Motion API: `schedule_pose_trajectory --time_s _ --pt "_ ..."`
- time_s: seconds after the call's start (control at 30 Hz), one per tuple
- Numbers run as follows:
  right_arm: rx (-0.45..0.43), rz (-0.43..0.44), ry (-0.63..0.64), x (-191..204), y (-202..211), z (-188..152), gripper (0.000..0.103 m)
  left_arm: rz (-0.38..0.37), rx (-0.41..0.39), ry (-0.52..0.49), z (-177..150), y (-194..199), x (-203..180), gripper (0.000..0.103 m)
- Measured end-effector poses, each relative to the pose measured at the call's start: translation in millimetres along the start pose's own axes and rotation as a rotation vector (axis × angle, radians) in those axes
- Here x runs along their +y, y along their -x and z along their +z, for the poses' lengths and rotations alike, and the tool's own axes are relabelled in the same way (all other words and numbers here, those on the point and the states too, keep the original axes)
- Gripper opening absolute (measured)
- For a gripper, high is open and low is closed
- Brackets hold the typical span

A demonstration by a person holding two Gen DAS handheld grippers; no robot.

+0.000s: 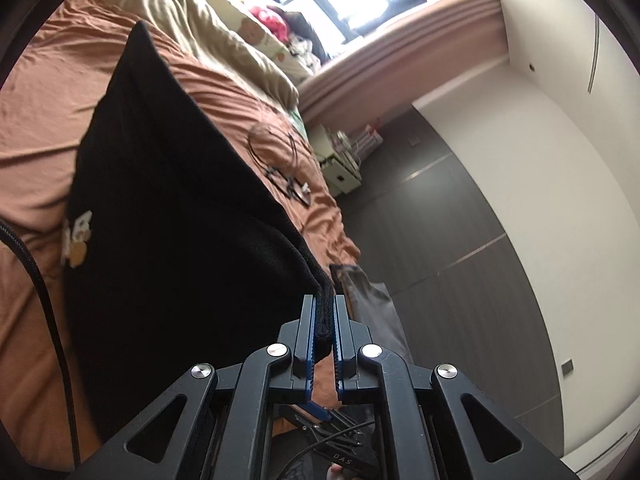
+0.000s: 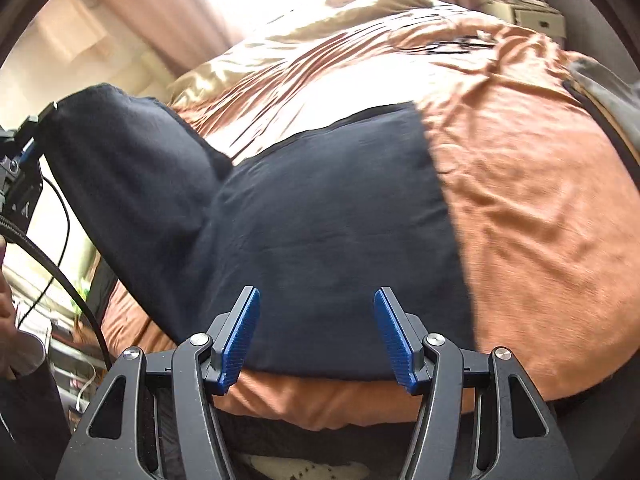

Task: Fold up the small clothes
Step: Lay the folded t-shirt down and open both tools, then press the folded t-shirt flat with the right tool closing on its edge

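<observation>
On a bed with an orange sheet [image 2: 520, 200], the left gripper [image 1: 325, 312] pinches the ribbed edge of a small black garment [image 2: 320, 216] and holds 1 side raised; the rest lies flat on the sheet. The right gripper [image 2: 316, 336] hangs just above the near edge, jaws wide, gripping nothing. The raised side should probably be carried straight across, edges matched, before letting go.
</observation>
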State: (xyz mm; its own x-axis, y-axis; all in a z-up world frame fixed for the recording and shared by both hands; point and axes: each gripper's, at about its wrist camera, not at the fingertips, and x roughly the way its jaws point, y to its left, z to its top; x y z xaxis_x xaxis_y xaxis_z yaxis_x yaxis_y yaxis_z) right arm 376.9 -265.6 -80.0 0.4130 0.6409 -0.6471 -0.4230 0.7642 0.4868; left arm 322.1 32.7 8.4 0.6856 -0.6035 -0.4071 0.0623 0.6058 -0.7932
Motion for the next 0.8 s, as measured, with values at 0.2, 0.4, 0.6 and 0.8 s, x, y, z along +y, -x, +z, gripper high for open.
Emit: schedule_pose_trajectory --time_s 0.2,0.4,0.6,0.8 --pt "-0.005 -0.027 -0.066 -35 33 -18 0.058 0.025 0.144 -0.03 -24 -68 -5 0.029" --pt "0.012 -0.025 -0.098 -51 56 -42 0.058 0.114 0.172 -0.01 -35 -83 20 0.049" --pt "0.032 0.029 -0.101 -44 57 -58 0.058 0.204 0.155 0.032 -37 -73 52 0.049" --pt "0.072 0.06 -0.111 -30 48 -67 0.057 0.283 0.134 0.049 -36 -51 81 0.049"
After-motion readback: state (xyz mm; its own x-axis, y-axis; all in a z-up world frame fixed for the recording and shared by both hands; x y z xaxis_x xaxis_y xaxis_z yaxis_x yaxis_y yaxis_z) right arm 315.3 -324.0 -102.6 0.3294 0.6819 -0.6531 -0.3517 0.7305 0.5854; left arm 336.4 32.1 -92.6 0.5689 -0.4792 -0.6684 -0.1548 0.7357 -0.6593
